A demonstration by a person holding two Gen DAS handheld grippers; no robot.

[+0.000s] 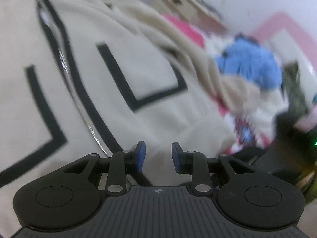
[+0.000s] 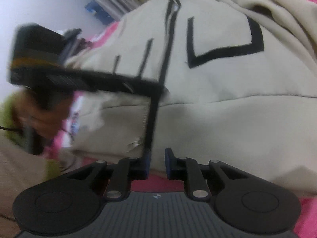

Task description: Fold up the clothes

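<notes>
In the left wrist view, the left gripper (image 1: 158, 156) hangs over a cream fleece jacket with black trim lines and a zipper (image 1: 122, 63), which fills the left and middle of the picture and lies spread on a pink and white patterned sheet (image 1: 277, 23). Its blue-padded jaws stand a little way apart with cream cloth between them, but whether the pads actually press on that cloth cannot be told. A long cream sleeve (image 1: 178, 39) runs from the jacket's upper part down to the right, ending near a blurred blue cloth bundle (image 1: 249, 63). Further right is a dark, blurred shape that cannot be made out. In the right wrist view, the right gripper (image 2: 157, 164) sits at the lower hem of the same jacket (image 2: 227, 83), beside the bottom end of the black zipper band (image 2: 152, 119). Its jaws are narrowly apart, the cream hem lying in the gap above the pink sheet (image 2: 158, 184); a firm pinch cannot be confirmed. To the left, the other black gripper (image 2: 49, 59) appears blurred, its arm stretched across the jacket's lower left front.
</notes>
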